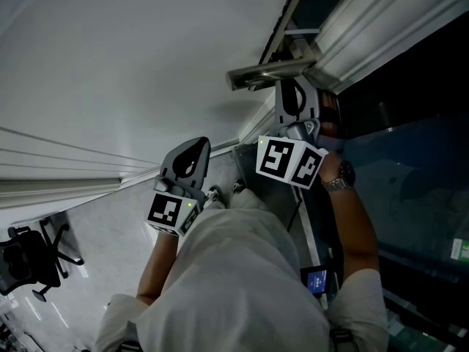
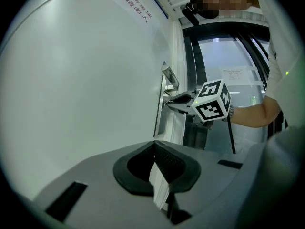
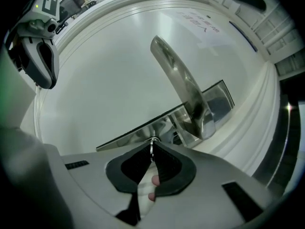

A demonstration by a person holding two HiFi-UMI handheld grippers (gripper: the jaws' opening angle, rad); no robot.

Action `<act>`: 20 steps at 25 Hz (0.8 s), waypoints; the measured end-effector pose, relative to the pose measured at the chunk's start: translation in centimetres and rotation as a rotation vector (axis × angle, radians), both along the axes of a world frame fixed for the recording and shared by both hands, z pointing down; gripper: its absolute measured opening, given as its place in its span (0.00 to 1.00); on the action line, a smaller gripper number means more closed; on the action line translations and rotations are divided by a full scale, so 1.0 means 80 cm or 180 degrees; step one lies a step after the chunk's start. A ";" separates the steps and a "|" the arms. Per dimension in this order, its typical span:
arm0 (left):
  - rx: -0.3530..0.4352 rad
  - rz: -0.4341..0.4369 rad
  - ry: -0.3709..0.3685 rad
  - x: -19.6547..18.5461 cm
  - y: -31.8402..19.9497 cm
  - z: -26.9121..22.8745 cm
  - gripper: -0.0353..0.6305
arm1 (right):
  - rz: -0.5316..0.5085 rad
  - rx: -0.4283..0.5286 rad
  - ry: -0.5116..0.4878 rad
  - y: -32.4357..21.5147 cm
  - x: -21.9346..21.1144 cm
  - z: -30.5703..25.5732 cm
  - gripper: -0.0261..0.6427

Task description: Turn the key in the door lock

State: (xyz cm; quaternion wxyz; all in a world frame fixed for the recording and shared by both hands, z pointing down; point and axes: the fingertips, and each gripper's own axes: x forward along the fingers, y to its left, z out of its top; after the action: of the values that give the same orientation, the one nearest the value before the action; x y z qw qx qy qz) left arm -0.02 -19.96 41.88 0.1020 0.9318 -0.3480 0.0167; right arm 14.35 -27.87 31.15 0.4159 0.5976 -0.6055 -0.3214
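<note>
With the right gripper [image 3: 152,152], pinches the key [image 3: 152,144] between the jaw tips, right against the lock plate [image 3: 138,130] below the door handle [image 3: 183,87]. Looks like small, stiff, smooth metal; likely slips unless gripped flat across the bow. Holds the left gripper [image 2: 157,147] with jaws together on nothing, beside the door [image 2: 86,80]. Shows the key only in the right gripper view; hides it behind the grippers in the head view.

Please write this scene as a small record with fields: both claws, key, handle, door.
right claw: shut on key, tips at the lock plate
key: only a thin metal edge shows
handle: metal lever, beside the right claw, untouched
left claw: shut, empty, near the door
door: white
</note>
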 end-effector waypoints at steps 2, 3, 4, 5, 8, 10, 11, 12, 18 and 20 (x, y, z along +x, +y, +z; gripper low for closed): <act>0.0017 0.0007 -0.0002 0.002 0.000 -0.001 0.06 | 0.0006 0.0012 -0.0169 0.000 0.000 -0.001 0.06; 0.0042 -0.0002 0.0023 0.002 -0.001 -0.003 0.06 | 0.0009 0.0008 -0.0299 0.000 0.001 -0.002 0.06; 0.0054 -0.0010 0.0038 0.003 -0.002 -0.003 0.06 | 0.0012 -0.0001 -0.0453 0.000 0.001 -0.002 0.06; 0.0058 -0.0015 0.0041 0.003 -0.002 -0.003 0.06 | 0.0015 -0.0012 -0.0623 0.000 0.002 -0.003 0.06; 0.0058 -0.0024 0.0033 0.003 -0.003 -0.004 0.06 | 0.0013 -0.0062 -0.1171 -0.001 0.005 -0.006 0.06; 0.0062 -0.0028 0.0026 0.003 -0.003 -0.004 0.06 | -0.0015 -0.0110 -0.1545 -0.002 0.004 -0.009 0.06; 0.0057 -0.0030 0.0018 0.002 -0.002 -0.004 0.06 | -0.0030 -0.0140 -0.1747 -0.003 0.004 -0.009 0.06; 0.0036 -0.0030 0.0004 0.002 -0.001 -0.001 0.06 | -0.0039 -0.0171 -0.1953 -0.003 0.005 -0.010 0.06; -0.0019 -0.0043 -0.0039 0.002 0.001 0.006 0.06 | -0.0056 -0.0329 -0.3079 -0.004 0.012 -0.009 0.06; -0.0031 -0.0043 -0.0055 0.002 0.002 0.007 0.06 | -0.0053 -0.0351 -0.3451 -0.003 0.014 -0.009 0.06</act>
State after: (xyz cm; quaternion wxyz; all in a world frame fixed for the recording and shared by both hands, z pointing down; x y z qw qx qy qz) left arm 0.16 -19.80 42.40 0.1036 0.9287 -0.3551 0.0257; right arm 15.45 -28.09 30.44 0.0722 0.6502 -0.7538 0.0618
